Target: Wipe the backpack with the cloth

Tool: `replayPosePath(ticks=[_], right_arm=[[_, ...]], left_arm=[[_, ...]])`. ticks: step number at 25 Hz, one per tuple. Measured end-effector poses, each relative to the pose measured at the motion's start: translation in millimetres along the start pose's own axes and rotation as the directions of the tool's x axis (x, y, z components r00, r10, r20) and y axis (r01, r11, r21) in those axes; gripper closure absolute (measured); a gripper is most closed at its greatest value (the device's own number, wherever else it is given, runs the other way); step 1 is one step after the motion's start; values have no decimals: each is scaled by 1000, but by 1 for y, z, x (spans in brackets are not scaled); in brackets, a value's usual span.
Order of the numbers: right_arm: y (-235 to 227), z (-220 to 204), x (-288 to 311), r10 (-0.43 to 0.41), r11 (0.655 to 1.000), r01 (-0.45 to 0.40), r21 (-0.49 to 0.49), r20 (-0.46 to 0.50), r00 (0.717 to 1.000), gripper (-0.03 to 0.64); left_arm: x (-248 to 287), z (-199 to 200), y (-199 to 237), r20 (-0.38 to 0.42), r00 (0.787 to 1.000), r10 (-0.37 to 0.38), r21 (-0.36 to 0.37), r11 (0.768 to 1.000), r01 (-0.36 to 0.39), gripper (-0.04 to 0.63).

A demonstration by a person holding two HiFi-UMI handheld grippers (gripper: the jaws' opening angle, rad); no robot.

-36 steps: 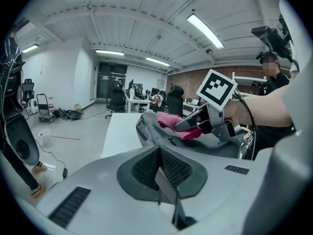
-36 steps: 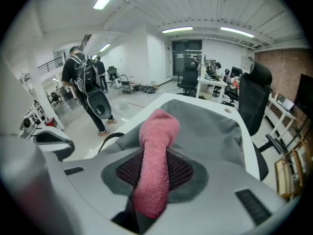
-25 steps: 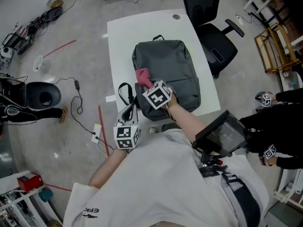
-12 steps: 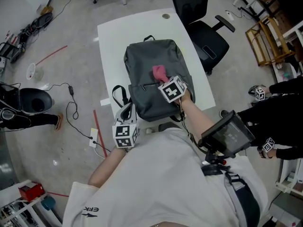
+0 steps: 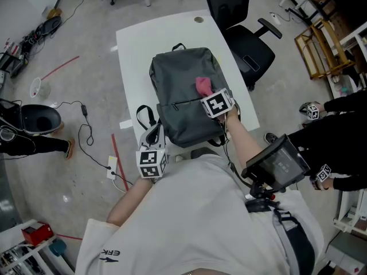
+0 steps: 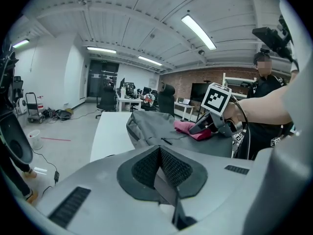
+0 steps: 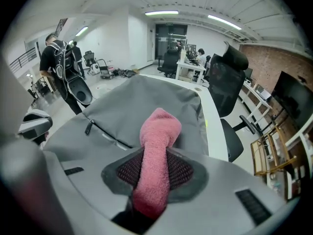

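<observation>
Shows grey backpack lying flat on white worktop, top handle pointing at the far edge. Has right gripper clamped on pink cloth. In right gripper view, shows cloth pinched between both pads and sticking out ahead of the jaws as a rolled tuft. Presses cloth down on the backpack's front panel, toward the bag's right side, just beyond the pocket zip. Shows zip pull off to the left of the cloth in right gripper view, apart from it.

Places left gripper at the near-left corner of the backpack, beside the black strap looping off the worktop edge. Cannot tell whether gripper and strap touch. In left gripper view, shows jaws pressed together, aimed across the worktop at the backpack, with right gripper and cloth on the bag beyond.

Around the worktop: black office chair on the right, cables on the floor at left, a person in black standing at the right edge.
</observation>
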State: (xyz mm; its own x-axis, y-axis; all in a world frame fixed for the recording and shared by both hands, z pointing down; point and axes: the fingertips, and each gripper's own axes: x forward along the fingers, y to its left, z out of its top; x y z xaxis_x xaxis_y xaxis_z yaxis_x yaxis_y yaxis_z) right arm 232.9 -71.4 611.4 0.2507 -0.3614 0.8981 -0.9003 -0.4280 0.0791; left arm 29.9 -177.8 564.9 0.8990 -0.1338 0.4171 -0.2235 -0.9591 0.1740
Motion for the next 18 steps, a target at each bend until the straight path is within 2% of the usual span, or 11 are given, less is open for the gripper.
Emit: replayPosePath(ticks=[4,6,9,13,18], right_arm=[[37,20,-15,107,994,-105,-30,82,991,499],[53,28,-26,124,991,-118,-65,99,987,499],[85,33,-37,163,982,-151,-114,104,981,499],[143,29,-41,279,951,-263,-159,82,957,499],[160,20,-31,222,943,-204,-261,39,974,499]], left_arm=[[-5,0,1,10,1000,2,-3,1000,-2,592],[-8,0,1,13,1000,2,-5,1000,-2,592],[-14,-1,2,16,1000,1,-7,1000,-1,592],[-22,-4,-1,19,1000,-5,-10,1000,5,592],[-28,-8,-1,19,1000,-7,-5,1000,8,592]])
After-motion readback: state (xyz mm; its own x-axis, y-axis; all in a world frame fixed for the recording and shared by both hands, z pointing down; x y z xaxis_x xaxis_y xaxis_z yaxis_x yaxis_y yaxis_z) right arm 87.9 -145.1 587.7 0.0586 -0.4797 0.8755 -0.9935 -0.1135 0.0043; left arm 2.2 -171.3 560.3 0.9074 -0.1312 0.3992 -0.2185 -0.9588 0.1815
